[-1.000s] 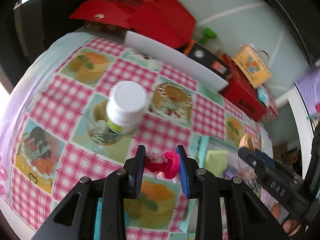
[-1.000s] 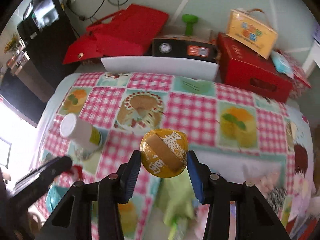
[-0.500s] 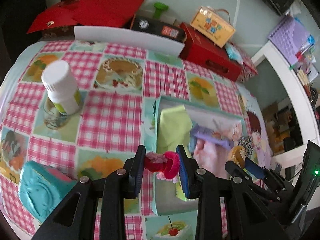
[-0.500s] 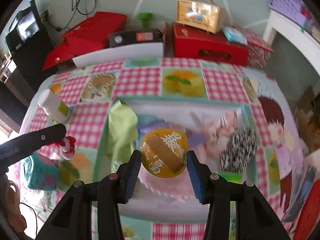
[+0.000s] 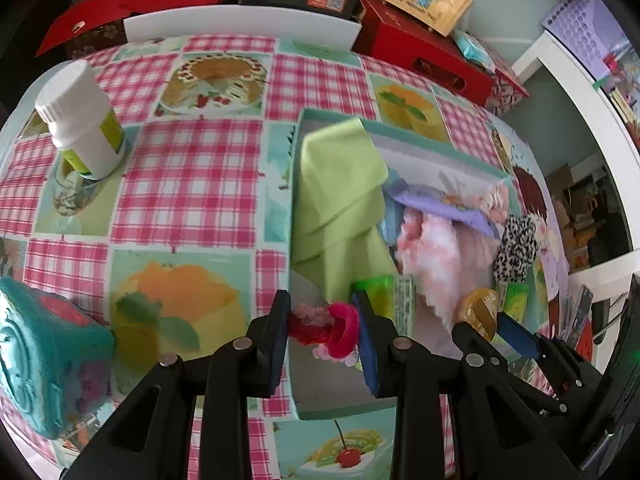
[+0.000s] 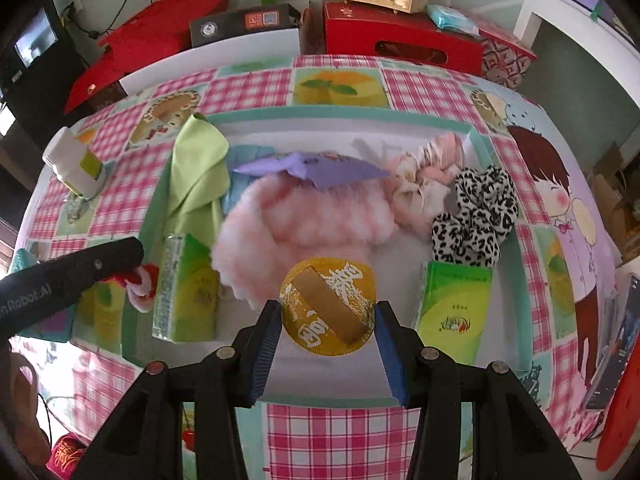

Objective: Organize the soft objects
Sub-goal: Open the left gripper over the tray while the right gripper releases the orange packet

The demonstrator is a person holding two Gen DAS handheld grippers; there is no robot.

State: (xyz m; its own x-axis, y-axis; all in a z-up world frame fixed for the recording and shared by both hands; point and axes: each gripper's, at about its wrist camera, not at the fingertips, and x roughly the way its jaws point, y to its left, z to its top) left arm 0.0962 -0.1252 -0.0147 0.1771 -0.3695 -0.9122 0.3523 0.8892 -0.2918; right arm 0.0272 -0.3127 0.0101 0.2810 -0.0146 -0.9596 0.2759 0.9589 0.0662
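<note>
Your left gripper (image 5: 323,326) clamps a red-and-pink fuzzy hair tie (image 5: 328,327); your right gripper (image 6: 326,320) grips a round gold padded disc (image 6: 327,306) above the teal-rimmed tray (image 6: 344,114).

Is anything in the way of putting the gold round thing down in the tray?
Nothing blocks it. The right hand-held gripper holds the gold disc over bare tray floor, between two green tissue packs, pink fluffy cloth behind.

teal box (image 5: 44,356) cut off at the left edge, blue cloth (image 6: 240,168) mostly buried under green cloth (image 6: 198,176) and purple packet (image 6: 320,170), tray (image 6: 344,114) floor largely covered
</note>
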